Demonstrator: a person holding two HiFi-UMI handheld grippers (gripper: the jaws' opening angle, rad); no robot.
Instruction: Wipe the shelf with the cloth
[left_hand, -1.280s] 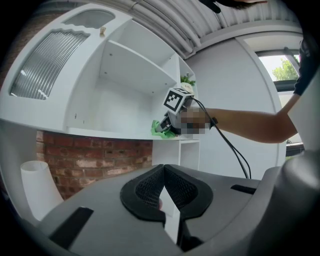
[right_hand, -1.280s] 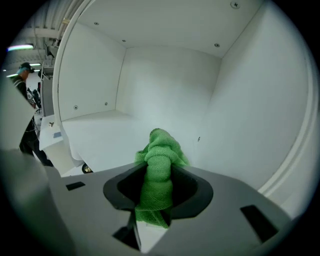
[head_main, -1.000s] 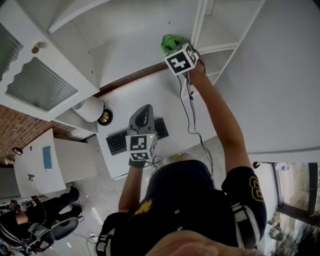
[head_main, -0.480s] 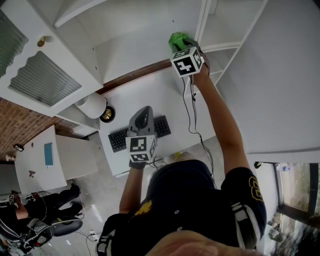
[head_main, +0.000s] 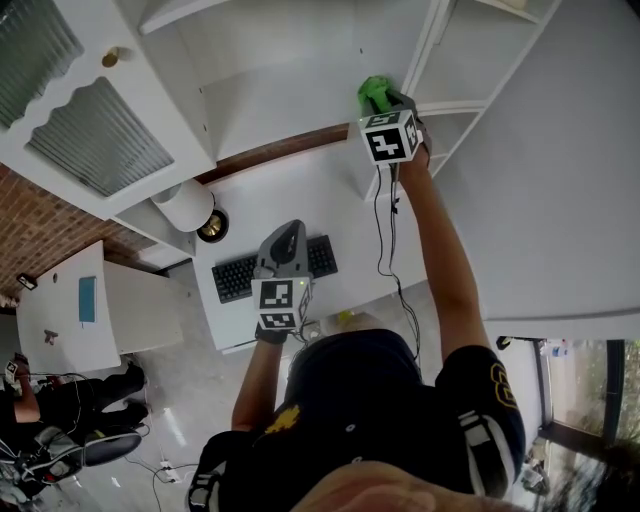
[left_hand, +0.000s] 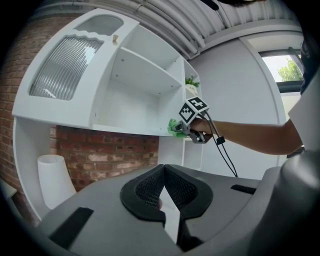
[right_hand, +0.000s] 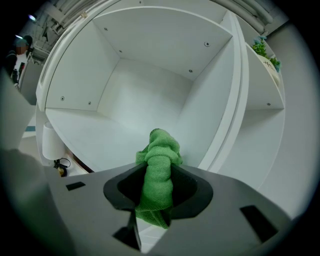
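The right gripper (right_hand: 159, 194) is clamped on a bunched green terry cloth (right_hand: 160, 150). The cloth's rolled length sticks out along the jaws toward the smooth white floor of the shelf (right_hand: 95, 132) just ahead, close beside the upright divider (right_hand: 229, 100). The left gripper (left_hand: 164, 172), its jaws pressed together on nothing, hangs well below the shelf, so the right gripper is the nearer one.

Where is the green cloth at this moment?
The green terry cloth is clamped in the right tool, at the right end of the white shelf board, beside its upright divider; it sits upper middle in the head view.
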